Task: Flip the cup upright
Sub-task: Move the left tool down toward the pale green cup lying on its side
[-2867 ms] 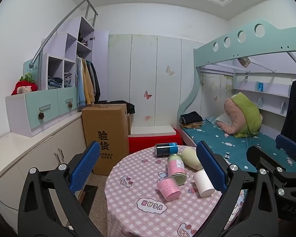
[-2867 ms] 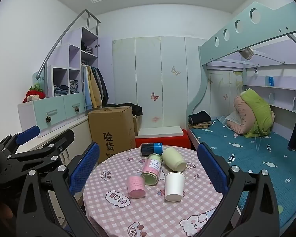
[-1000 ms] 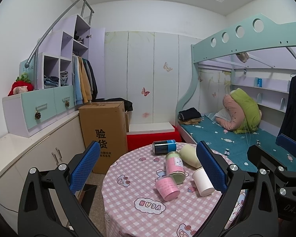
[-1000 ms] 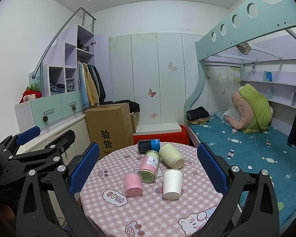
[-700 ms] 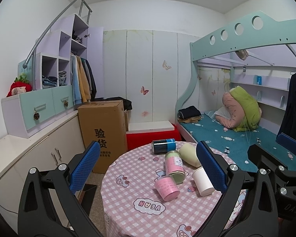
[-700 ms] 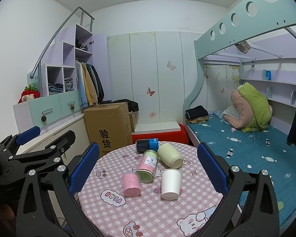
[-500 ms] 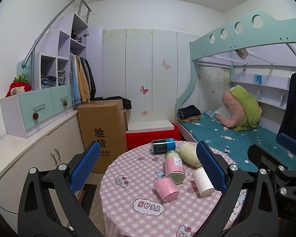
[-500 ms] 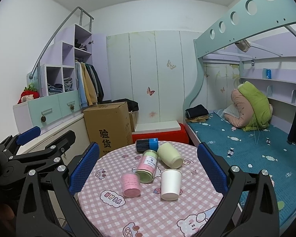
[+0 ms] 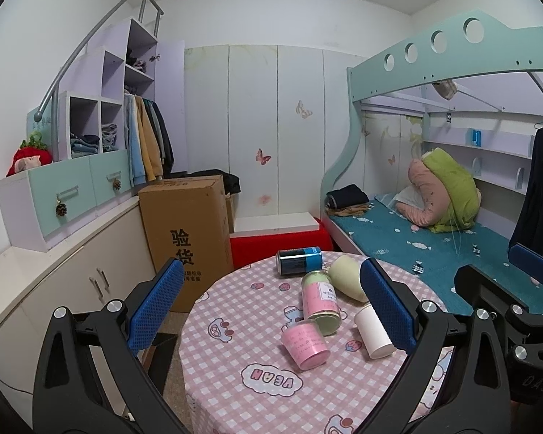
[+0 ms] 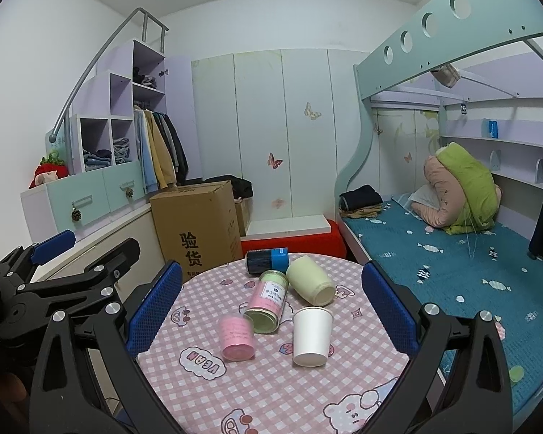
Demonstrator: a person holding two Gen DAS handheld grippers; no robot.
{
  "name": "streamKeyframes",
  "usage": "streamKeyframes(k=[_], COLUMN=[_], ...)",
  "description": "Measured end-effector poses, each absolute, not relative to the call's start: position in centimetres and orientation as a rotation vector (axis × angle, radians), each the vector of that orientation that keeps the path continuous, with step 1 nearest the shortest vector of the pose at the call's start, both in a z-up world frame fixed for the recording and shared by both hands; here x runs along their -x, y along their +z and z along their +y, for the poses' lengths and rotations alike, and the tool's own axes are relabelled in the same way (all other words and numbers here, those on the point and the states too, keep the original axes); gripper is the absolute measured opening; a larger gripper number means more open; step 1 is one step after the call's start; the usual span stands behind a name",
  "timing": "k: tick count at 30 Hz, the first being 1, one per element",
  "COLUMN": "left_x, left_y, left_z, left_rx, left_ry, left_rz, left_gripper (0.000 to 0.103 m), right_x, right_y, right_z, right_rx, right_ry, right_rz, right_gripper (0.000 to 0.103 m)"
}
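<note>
Pink-checked cloth covers the round table (image 9: 235, 325) ahead of the left gripper (image 9: 271, 307), whose blue pads gape, holding nothing. The white cup (image 9: 374, 332) lies tipped just inside its right pad, a pink cup (image 9: 306, 341) between the pads.

From the right gripper (image 10: 271, 305) (likewise spread, empty), the white cup (image 10: 312, 331) sits between its pads, right of centre, the pink cup (image 10: 236, 338) beside it.

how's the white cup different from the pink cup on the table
The white cup is plain paper with no lid; the pink cup has faint print and a clear lid-like cap at its far end. The white cup lies right of the pink cup. Both lie tipped over on the checked tablecloth, untouched.
</note>
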State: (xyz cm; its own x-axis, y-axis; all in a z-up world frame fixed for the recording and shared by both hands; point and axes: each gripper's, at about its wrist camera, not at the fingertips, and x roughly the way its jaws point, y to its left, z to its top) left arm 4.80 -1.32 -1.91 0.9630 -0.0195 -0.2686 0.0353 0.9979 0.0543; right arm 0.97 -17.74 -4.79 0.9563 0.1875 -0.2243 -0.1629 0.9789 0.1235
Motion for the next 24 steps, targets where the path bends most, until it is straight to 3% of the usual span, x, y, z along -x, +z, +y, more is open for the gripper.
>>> streamKeyframes(k=[12,24], left_x=[-10.4,-20.7], left_y=[-4.9,-8.2], left_z=[-1.9,-5.7], left_rx=[-0.028,-0.037], left_ry=[-0.076,-0.123], left_rz=[0.447,0.653], left_gripper=[0.098,0.098], right_x=[-5.5,-13.4], right_y=[-6.9,-9.7], right_z=[-18.7,-22.1], right_rx=[-0.108,-0.124], right_ry=[0.157,0.078], right_rz=[0.33,0.44], right_gripper=[0.096,0.096])
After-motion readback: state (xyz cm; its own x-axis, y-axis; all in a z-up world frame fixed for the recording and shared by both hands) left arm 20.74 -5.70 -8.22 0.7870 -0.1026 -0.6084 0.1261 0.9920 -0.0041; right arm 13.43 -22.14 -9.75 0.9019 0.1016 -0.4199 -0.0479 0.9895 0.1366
